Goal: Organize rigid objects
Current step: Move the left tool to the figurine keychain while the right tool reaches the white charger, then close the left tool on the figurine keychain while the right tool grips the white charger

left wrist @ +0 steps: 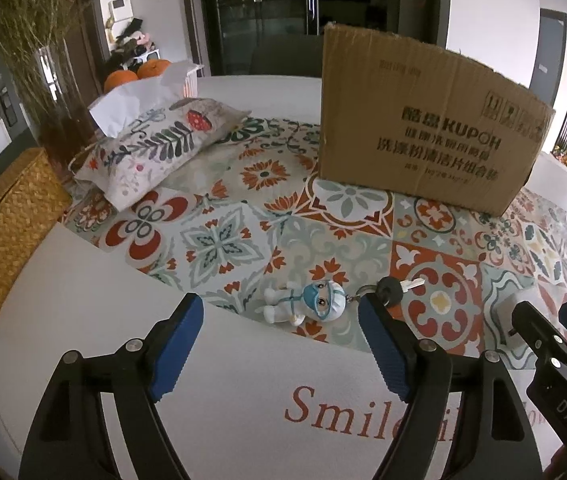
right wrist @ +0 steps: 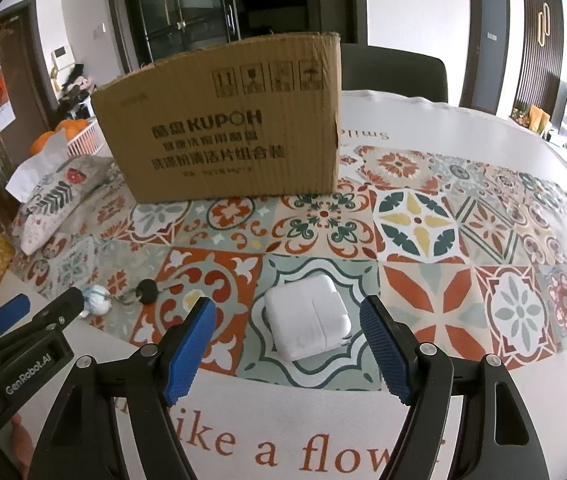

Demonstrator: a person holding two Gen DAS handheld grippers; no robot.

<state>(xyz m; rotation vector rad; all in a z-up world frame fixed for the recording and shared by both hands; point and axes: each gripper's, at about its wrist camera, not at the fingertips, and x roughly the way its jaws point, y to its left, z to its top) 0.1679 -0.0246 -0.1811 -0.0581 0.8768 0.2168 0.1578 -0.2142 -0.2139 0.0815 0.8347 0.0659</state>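
The left gripper (left wrist: 279,344) stands wide, nothing between its blue pads, just short of a small masked figure keychain (left wrist: 307,302) with a black-headed key (left wrist: 393,289). The right gripper (right wrist: 287,348) is equally wide around a white square charger (right wrist: 307,318) lying flat on the patterned cloth (right wrist: 423,232), pads not touching it

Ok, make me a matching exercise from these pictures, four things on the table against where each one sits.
Things:
1. cardboard box
2. white charger
3. doll keychain
4. floral pillow

Places:
A. between the open right gripper fingers
B. ahead of the open left gripper
C. far side of the patterned mat
D. beside the woven basket

Pairs: 1-C, 2-A, 3-B, 4-D
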